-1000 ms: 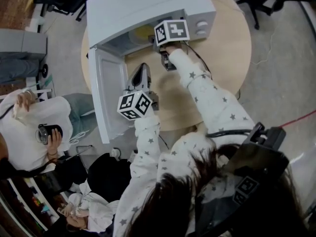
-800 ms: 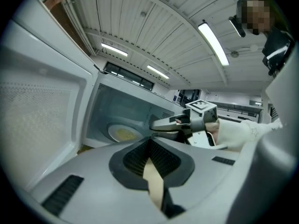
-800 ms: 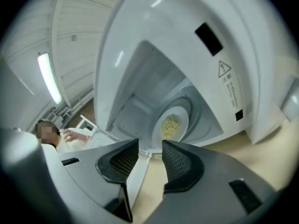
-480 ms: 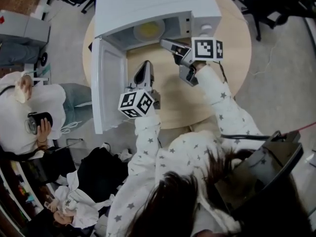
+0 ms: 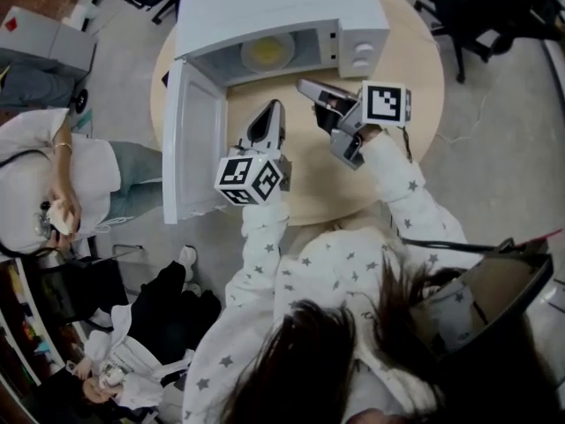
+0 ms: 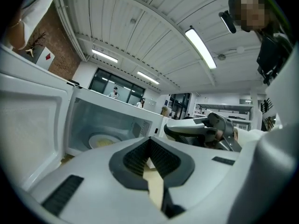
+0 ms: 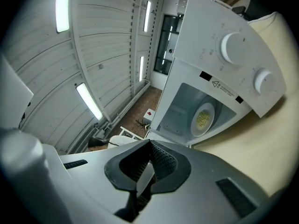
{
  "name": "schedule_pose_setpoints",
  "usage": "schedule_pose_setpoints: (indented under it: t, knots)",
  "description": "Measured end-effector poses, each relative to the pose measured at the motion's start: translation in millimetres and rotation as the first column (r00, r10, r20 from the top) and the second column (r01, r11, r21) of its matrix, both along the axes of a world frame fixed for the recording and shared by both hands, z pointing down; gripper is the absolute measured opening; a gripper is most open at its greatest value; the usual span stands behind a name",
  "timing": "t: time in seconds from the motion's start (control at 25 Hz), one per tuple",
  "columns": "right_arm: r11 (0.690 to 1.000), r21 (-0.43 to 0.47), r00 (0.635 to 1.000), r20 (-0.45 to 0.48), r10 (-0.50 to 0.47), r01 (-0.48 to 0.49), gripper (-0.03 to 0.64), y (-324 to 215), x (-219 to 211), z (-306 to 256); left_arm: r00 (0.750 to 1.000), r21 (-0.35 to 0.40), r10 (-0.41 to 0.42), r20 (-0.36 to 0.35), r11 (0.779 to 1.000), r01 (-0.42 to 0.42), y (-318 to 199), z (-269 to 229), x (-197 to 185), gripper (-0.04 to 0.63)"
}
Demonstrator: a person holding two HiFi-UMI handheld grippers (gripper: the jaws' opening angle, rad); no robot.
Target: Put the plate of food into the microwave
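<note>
The white microwave (image 5: 265,7) stands on the round wooden table (image 5: 415,69) with its door (image 5: 194,148) swung open to the left. Inside it lies the white plate of yellow food (image 5: 267,53), also seen in the left gripper view (image 6: 103,140) and the right gripper view (image 7: 202,119). My left gripper (image 5: 275,106) hovers just before the opening, shut and empty (image 6: 150,141). My right gripper (image 5: 305,85) is to its right, below the control panel, its jaws closing together with nothing between them (image 7: 149,144).
A seated person in white (image 5: 35,175) is on the left, close to the open door. Black office chairs (image 5: 477,7) stand beyond the table at the upper right. Two knobs (image 7: 243,59) sit on the microwave's panel.
My right gripper has drawn back out of the microwave's mouth, to the right and toward me, leaving the plate inside. The left gripper has hardly moved.
</note>
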State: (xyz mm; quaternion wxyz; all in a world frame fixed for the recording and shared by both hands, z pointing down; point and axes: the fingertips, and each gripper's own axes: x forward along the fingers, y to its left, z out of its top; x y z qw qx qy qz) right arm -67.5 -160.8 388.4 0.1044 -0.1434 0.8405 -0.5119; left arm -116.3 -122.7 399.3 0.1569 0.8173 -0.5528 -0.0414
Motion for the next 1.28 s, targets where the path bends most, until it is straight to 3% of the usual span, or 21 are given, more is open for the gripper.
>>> schedule_pose_setpoints:
  t: [0.08, 0.32, 1.28]
  knots:
    - [1.000, -0.025, 1.000, -0.017, 0.006, -0.006, 0.006, 6, 6, 3, 1.000, 0.012, 0.004, 0.010, 1.000, -0.004, 4, -4, 4, 0.002]
    - [0.996, 0.082, 0.999, 0.007, -0.037, 0.036, 0.006, 15, 5, -13, 1.000, 0.038, -0.007, 0.018, 0.999, 0.006, 16, -11, 8, 0.002]
    - [0.991, 0.069, 0.993, 0.017, -0.117, 0.115, 0.006, 43, 8, -10, 0.998, 0.059, -0.058, 0.039, 0.997, 0.056, 35, -21, 18, 0.002]
